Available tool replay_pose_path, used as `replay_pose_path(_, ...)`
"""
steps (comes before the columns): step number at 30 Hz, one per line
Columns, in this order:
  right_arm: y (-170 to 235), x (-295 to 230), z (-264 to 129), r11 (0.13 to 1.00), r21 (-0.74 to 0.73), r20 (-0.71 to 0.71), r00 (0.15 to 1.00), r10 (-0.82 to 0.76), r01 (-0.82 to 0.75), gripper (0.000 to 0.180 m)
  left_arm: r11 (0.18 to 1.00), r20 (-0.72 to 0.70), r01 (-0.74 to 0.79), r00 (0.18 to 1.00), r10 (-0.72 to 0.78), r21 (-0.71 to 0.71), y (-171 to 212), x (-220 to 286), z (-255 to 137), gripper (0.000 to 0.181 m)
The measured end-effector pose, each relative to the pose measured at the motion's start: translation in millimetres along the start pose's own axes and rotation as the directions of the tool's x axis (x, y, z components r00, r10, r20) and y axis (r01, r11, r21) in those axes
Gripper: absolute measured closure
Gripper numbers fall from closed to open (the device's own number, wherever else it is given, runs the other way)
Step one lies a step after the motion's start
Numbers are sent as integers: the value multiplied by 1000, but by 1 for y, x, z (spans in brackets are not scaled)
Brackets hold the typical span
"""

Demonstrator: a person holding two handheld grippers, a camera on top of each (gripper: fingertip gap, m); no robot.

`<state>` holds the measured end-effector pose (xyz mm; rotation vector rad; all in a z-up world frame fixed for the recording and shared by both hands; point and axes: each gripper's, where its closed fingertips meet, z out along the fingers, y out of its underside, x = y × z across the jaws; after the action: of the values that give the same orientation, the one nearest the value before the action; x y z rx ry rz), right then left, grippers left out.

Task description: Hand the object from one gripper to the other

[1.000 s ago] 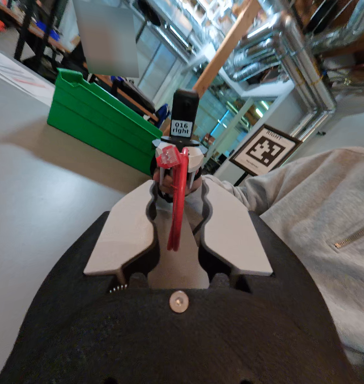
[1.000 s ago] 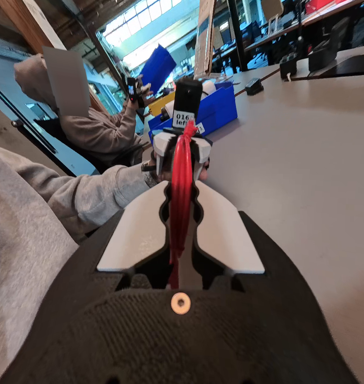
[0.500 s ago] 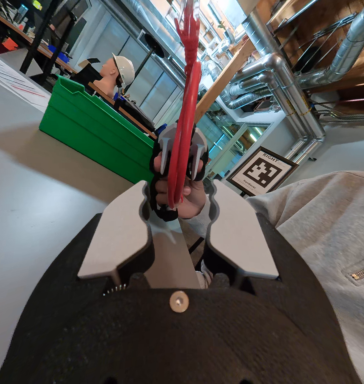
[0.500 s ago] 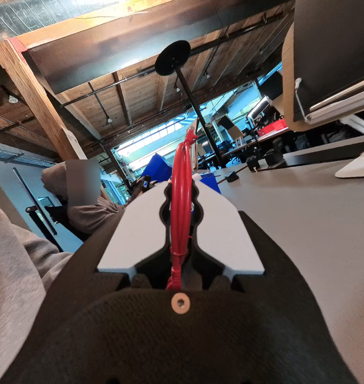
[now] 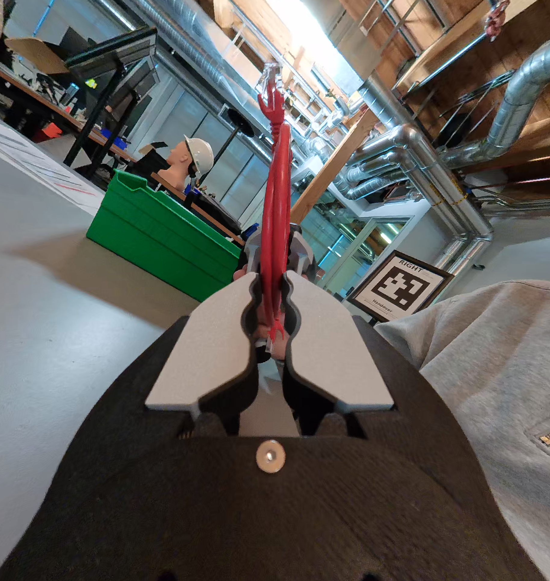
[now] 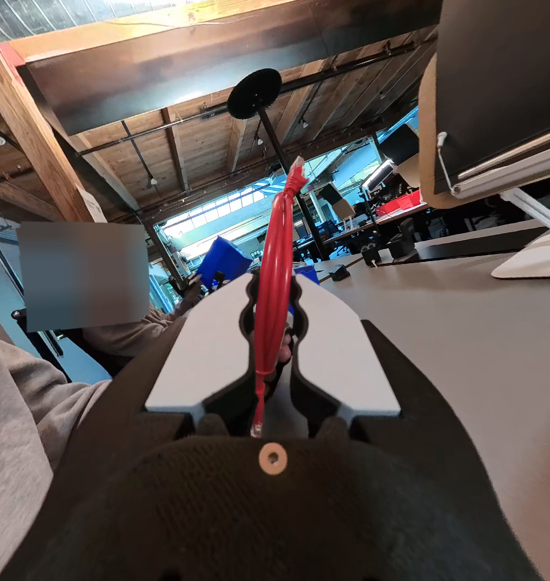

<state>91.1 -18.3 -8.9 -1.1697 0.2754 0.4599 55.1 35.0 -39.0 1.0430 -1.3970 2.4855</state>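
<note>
— Two grippers, one cable: both of mine have their fingers closed in on the red coiled cable (image 5: 275, 220). In the left wrist view my left gripper (image 5: 271, 284) presses its grey fingertips against the bundle from both sides, with hardly any gap beyond the cable's own width.

— And the right gripper?

— The same, as far as I can see. In the right wrist view my right gripper (image 6: 273, 283) has its tips tight on the red coiled cable (image 6: 273, 283), which runs through the wavy notches between the fingers. One clear plug end hangs low near the gripper's base; the other points up well above the tips.

— Where does the cable sit, then?

— Upright in the air, between the two grippers, which face each other. From the left side I see the right gripper (image 5: 275, 254) just behind my fingertips, gripping the same bundle. From the right side the other gripper is mostly hidden by my own fingers.

— What lies beyond?

— On the left, a green bin (image 5: 160, 232) stands on the grey table (image 5: 47, 314), a framed marker sign (image 5: 399, 286) stands farther right, and a grey sleeve (image 5: 487, 361) fills the edge. On the right, a blue bin (image 6: 223, 257) shows behind the fingers.
</note>
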Motion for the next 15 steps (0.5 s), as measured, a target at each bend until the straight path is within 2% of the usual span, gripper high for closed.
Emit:
replay_pose_path(1,1,-1,0,1000,-7,13,1000,-2,2,157,1000,-20,5,1000,-5,4,-2,3,0,169)
replay_pose_path(4,2,2,0,999,-29,14,1000,20,-20,136,1000,-44,-12,999,11,-7,-4,9,-1,169)
replay_pose_path(8,-9,12,-6,999,10,-25,999,33,-33,124,999,-16,-43,999,43,5,-9,8,-5,169)
replay_pose_path(12,-15,24,-13,999,29,-106,994,20,-17,124,997,37,-54,998,51,62,-19,1,-13,170)
replay_pose_path(15,-8,30,-13,1000,-17,-159,987,5,-7,127,991,85,-72,994,62,110,-28,-4,-19,170)
